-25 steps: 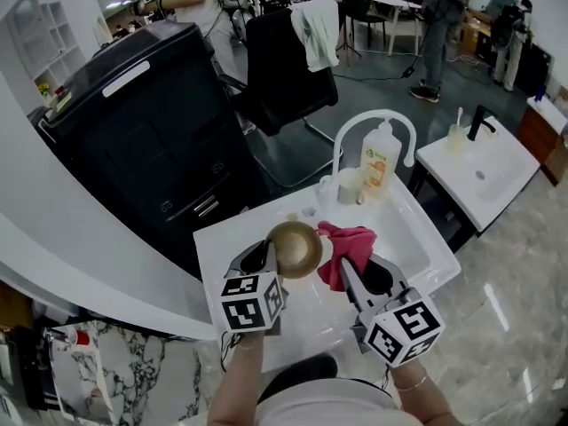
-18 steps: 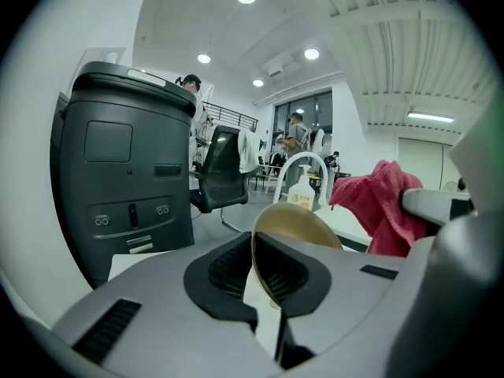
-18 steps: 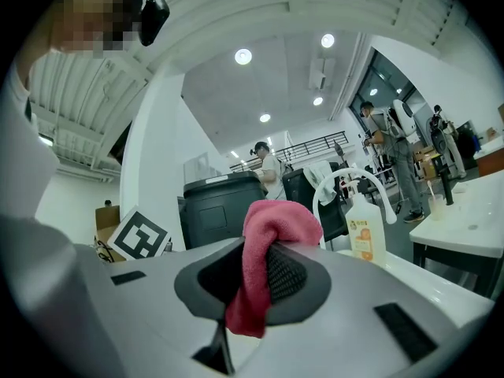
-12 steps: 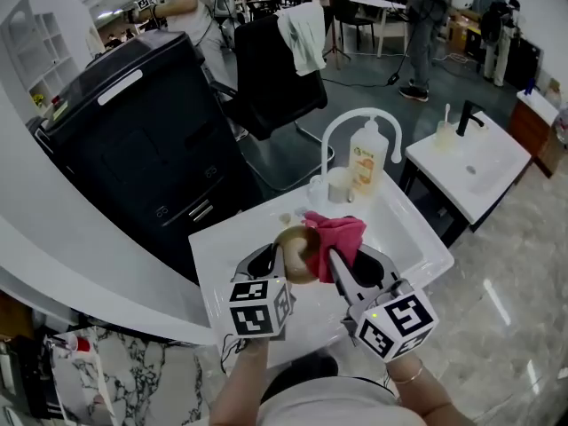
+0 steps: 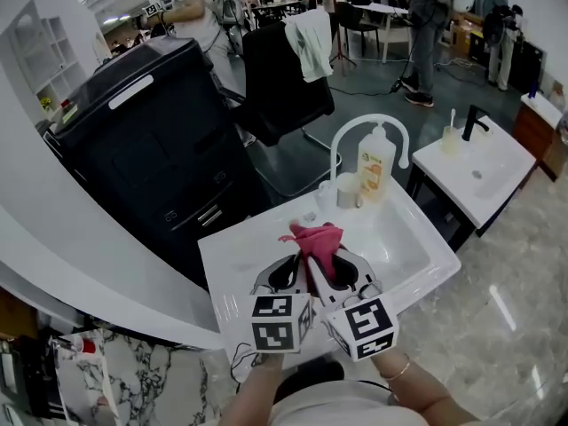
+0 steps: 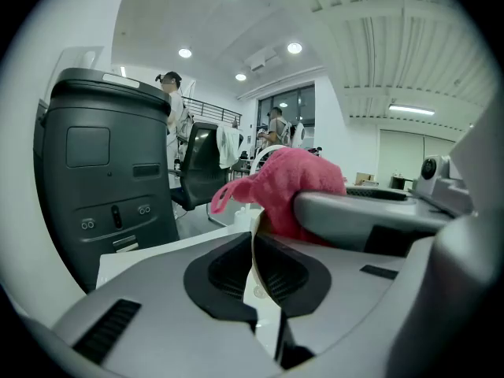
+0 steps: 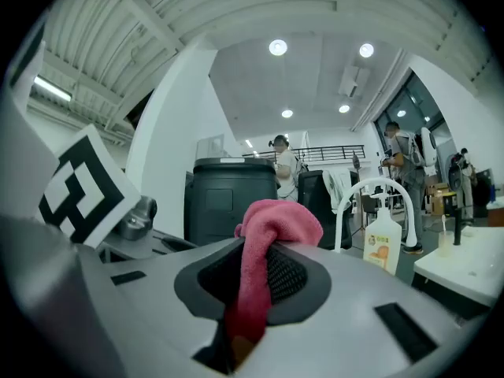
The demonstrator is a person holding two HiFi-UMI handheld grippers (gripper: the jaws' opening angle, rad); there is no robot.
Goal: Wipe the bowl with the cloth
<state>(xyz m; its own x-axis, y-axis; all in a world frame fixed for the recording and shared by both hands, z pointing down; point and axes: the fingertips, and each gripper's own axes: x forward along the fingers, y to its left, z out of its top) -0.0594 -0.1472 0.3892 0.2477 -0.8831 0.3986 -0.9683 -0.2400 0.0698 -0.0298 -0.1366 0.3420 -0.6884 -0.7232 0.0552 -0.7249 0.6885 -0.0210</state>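
Observation:
The pink cloth [image 5: 312, 238] bunches up between the tips of both grippers, over the near left part of the white sink [image 5: 404, 238]. My right gripper [image 5: 333, 272] is shut on the cloth [image 7: 272, 223], which hangs down through its jaws. My left gripper [image 5: 286, 275] is shut on the bowl's thin rim [image 6: 253, 246], seen edge-on between its pads. The cloth [image 6: 295, 191] presses against the bowl from the right, and the right gripper's finger [image 6: 370, 211] lies across it. From the head view the bowl is hidden behind cloth and grippers.
A white arched faucet [image 5: 359, 131], a soap bottle [image 5: 373, 171] and a cup [image 5: 346, 189] stand at the sink's far side. A black cabinet [image 5: 151, 140] and a black chair [image 5: 284, 69] lie beyond. A second basin [image 5: 484, 171] sits at right. People stand far back.
The two grippers have closed in on each other. The cloth has moved left onto the bowl, which was plainly in view before and is now covered.

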